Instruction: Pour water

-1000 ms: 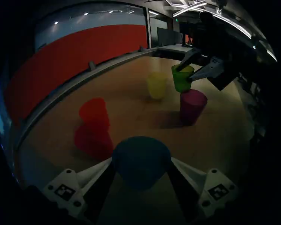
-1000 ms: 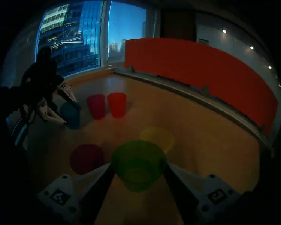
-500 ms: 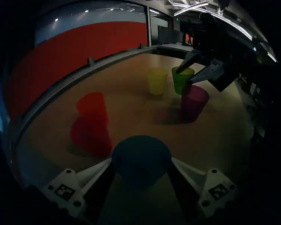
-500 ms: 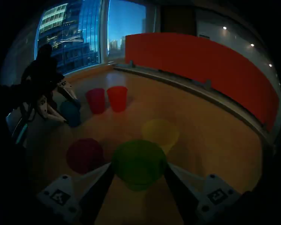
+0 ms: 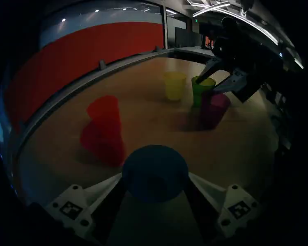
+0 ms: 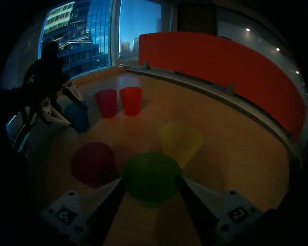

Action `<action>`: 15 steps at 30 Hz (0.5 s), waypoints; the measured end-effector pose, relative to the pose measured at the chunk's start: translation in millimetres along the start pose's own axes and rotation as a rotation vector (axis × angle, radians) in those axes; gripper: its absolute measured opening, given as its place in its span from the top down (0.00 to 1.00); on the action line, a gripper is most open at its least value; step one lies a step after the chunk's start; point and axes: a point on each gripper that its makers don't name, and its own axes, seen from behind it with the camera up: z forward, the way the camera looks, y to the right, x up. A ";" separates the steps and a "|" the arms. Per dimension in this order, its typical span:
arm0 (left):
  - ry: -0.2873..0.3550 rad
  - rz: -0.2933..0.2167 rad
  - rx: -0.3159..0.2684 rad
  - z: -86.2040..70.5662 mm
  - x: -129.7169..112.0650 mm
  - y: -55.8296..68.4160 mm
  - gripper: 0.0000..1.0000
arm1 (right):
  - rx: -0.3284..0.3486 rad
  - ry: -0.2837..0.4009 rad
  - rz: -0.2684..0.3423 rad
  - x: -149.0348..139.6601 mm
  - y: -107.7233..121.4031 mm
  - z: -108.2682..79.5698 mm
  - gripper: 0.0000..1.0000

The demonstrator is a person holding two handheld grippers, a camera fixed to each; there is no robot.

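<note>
In the left gripper view my left gripper [image 5: 155, 180] is shut on a blue cup [image 5: 155, 173], held just above the wooden table [image 5: 154, 119]. Farther off, the right gripper [image 5: 213, 80] grips a green cup [image 5: 201, 89] next to a magenta cup [image 5: 214, 110] and a yellow cup [image 5: 174, 85]. In the right gripper view my right gripper [image 6: 152, 184] is shut on the green cup [image 6: 151, 177]. The magenta cup [image 6: 92, 163] sits to its left, the yellow cup [image 6: 181, 141] just beyond. The left gripper [image 6: 67, 107] holds the blue cup [image 6: 77, 116] at far left.
Two red cups [image 5: 103, 129] stand together left of the blue cup, also seen as a pair of cups [image 6: 120, 101] in the right gripper view. A red wall panel [image 6: 219, 69] and a rail [image 5: 84, 84] border the table. A person's dark figure [image 6: 45, 82] stands by the windows.
The green cup has come down and closer to the magenta and yellow cups. The blue cup stays in my left gripper, with the view shifted slightly.
</note>
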 end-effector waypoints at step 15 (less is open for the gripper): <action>-0.023 -0.013 0.007 -1.3 -9.4 -3.1 0.13 | -0.015 0.001 -0.009 -2.9 -0.7 -0.8 0.08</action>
